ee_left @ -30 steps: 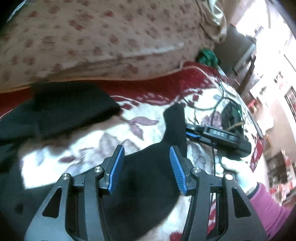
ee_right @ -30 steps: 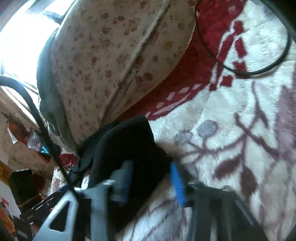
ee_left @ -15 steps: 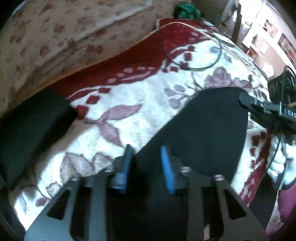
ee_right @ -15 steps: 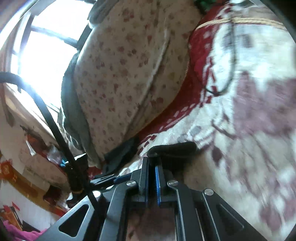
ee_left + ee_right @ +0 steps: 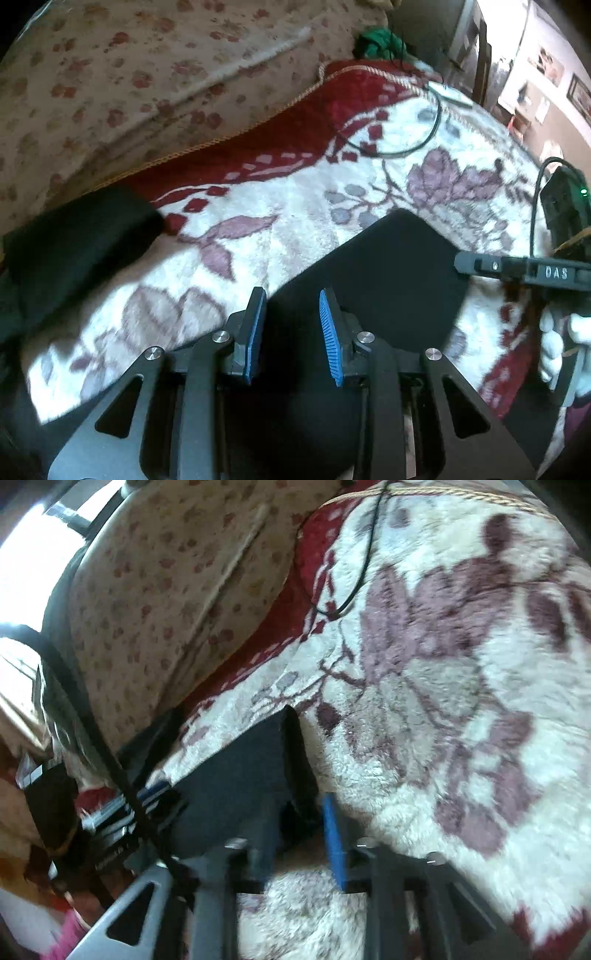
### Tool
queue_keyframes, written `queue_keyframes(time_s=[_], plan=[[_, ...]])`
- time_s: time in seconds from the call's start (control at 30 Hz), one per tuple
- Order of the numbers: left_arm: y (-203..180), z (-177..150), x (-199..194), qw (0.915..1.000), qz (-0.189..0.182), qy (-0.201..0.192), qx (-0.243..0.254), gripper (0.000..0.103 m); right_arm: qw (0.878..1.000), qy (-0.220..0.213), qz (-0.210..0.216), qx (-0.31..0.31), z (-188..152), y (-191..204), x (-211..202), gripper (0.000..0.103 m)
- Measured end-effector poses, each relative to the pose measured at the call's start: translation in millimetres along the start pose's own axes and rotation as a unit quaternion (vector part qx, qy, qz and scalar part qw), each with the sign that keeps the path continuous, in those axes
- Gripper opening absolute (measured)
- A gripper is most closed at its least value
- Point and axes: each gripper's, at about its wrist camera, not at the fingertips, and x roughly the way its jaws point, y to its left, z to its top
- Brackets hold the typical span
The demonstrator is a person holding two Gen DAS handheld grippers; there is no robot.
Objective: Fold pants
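Note:
The black pants (image 5: 388, 280) lie folded on the floral blanket (image 5: 288, 236), and another black part of them (image 5: 74, 236) lies at the left by the blanket's red border. My left gripper (image 5: 291, 314) is open just above the near edge of the folded part, with black cloth between its blue pads. My right gripper (image 5: 299, 834) is open at the folded cloth's corner (image 5: 258, 768), and its image is blurred. The right gripper's side also shows in the left wrist view (image 5: 517, 269).
A flowered pillow or bedspread (image 5: 147, 81) rises behind the blanket. A black cable (image 5: 413, 136) loops on the blanket at the back. A green cloth (image 5: 380, 40) lies at the far edge. Room furniture stands at the far right.
The right gripper, shut on the cloth half a second ago, has opened. The left gripper has opened a little wider. The folded cloth now lies flat on the blanket.

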Motion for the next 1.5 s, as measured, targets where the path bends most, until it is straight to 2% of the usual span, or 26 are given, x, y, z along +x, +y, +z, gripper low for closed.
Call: queue_keyframes(time_s=[0.13,0.17,0.27,0.37,0.47,0.67,0.8,0.87,0.93,1.0,1.27,1.37,1.43,1.5], plan=[[11.3,-16.5,-30.3,0.9993,0.006,-0.019,-0.033,0.028,0.998,-0.037,0.027,-0.033,2.0,14.8,-22.1,0.031],[14.6,-21.2,-37.6,0.9989,0.010,-0.024,-0.040,0.028,0.998,-0.039,0.035,-0.044,0.4,23.1,-26.1,0.031],[32.7,-37.1,-60.8,0.9964,0.018,-0.034,-0.075,0.028,0.993,-0.044,0.060,-0.090,-1.2,54.0,-28.0,0.045],[60.8,-54.0,-85.3,0.9918,0.033,-0.044,-0.116,0.028,0.989,-0.032,0.082,-0.118,-3.1,84.7,-15.8,0.045],[94.4,-71.0,-109.6,0.9841,0.057,-0.053,-0.159,0.028,0.984,-0.010,0.107,-0.144,-5.9,117.9,7.0,0.045],[166.4,-100.5,-149.3,0.9591,0.106,-0.070,-0.253,0.028,0.970,0.025,0.129,-0.204,-8.4,195.5,60.4,0.045],[208.2,-107.9,-163.5,0.9418,0.106,-0.080,-0.309,0.028,0.958,0.045,0.135,-0.249,-3.9,252.0,98.4,0.045],[221.2,-106.8,-166.9,0.9363,0.107,-0.083,-0.324,0.028,0.954,0.055,0.131,-0.265,-1.1,267.8,116.1,0.045],[233.4,-104.0,-167.9,0.9313,0.101,-0.088,-0.339,0.048,0.950,0.063,0.127,-0.279,2.5,284.4,135.3,0.045],[243.1,-102.4,-168.5,0.9241,0.089,-0.101,-0.358,0.055,0.948,0.065,0.124,-0.287,6.3,294.8,147.8,0.045],[276.0,-84.2,-148.4,0.9084,0.063,-0.088,-0.404,0.055,0.939,0.068,0.121,-0.314,22.0,319.3,177.0,0.051],[281.8,-80.6,-138.9,0.9018,0.067,-0.080,-0.419,0.055,0.935,0.062,0.117,-0.329,26.6,327.6,184.3,0.052],[286.4,-79.3,-131.5,0.8975,0.069,-0.074,-0.429,0.055,0.930,0.060,0.113,-0.345,28.6,334.8,190.9,0.055],[289.9,-78.7,-124.2,0.8930,0.073,-0.066,-0.439,0.055,0.923,0.062,0.106,-0.364,29.0,341.0,196.7,0.065]])
